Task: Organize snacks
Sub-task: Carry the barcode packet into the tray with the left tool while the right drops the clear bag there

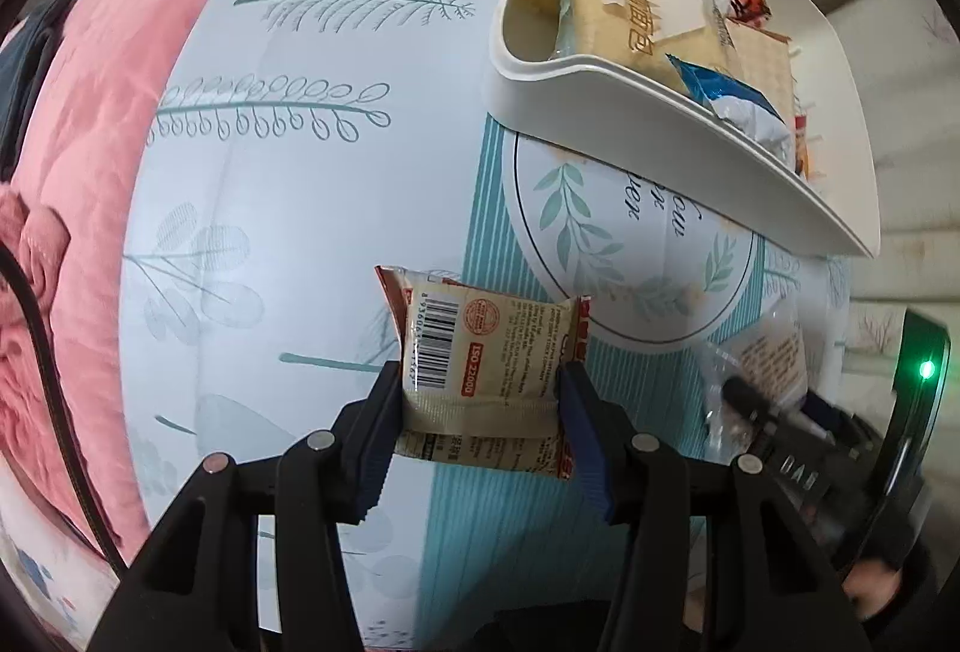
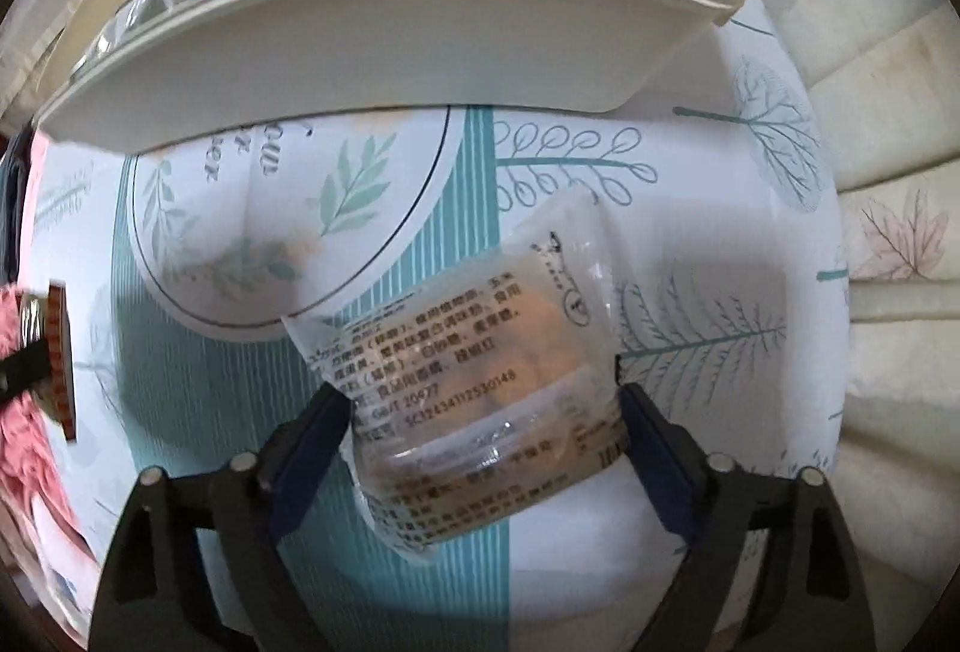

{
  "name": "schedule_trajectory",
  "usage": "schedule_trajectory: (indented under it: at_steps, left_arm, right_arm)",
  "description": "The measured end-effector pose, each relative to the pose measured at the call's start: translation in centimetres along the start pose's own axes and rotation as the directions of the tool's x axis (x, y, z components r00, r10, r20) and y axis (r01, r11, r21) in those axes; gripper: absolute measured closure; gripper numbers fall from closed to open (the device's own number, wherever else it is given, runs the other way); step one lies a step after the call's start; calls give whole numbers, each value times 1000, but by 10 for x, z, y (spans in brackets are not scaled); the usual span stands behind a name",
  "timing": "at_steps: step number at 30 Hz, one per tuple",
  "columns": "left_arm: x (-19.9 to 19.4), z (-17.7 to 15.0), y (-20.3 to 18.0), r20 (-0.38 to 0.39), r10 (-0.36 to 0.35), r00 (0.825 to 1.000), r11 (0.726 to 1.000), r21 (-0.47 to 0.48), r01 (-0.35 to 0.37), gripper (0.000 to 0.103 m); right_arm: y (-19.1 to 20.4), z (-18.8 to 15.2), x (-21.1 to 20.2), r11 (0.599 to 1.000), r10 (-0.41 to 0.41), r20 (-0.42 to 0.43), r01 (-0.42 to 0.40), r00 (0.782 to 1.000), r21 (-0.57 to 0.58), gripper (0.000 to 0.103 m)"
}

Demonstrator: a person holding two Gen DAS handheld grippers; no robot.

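Both jaws pinch packets: left gripper point(image 1: 480, 400) a barcode snack packet point(image 1: 480, 370), right gripper point(image 2: 480, 424) a clear biscuit packet point(image 2: 474, 370); the white tray point(image 2: 384, 51) lies ahead, upper frame.

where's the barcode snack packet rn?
Left wrist view, centre: the barcode packet is clamped in the left tool, above the leaf-print tablecloth, below-left of the white bin.

Leaf-patterned table top point(image 1: 312, 159), a white tray point(image 1: 606, 87) of snack packets directly on it
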State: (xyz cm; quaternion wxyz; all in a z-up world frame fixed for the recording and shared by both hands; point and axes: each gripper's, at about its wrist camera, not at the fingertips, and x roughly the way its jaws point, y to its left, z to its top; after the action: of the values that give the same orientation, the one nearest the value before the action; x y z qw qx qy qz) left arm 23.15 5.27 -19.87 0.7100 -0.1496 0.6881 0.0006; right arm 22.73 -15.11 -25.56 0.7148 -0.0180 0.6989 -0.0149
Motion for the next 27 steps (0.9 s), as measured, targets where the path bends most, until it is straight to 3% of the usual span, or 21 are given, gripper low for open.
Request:
schedule_trajectory:
  at_steps: [3,9,15,18,22,27]
  left_arm:
    - [-14,5,4,0,16,1000,998,52,-16,53]
    - [-47,20,-3,59,-4,998,989,151,-5,53]
    - [-80,43,-25,124,-50,991,974,224,21,53]
    - [-102,60,-36,181,-86,980,970,239,41,52]
    - [-128,79,-57,275,-119,954,962,271,42,52]
    - [-141,96,-77,318,-166,933,954,290,71,52]
  right_arm:
    - [-1,5,-6,997,32,-18,-31,999,66,22]
    - [9,1,-22,968,175,-42,-164,984,189,23]
    - [38,-2,-51,905,366,-38,-346,930,249,23]
    - [49,8,-72,863,447,3,-432,895,261,23]
    - [57,23,-107,831,497,97,-505,862,231,23]
    - [49,45,-148,842,453,231,-499,861,205,22]
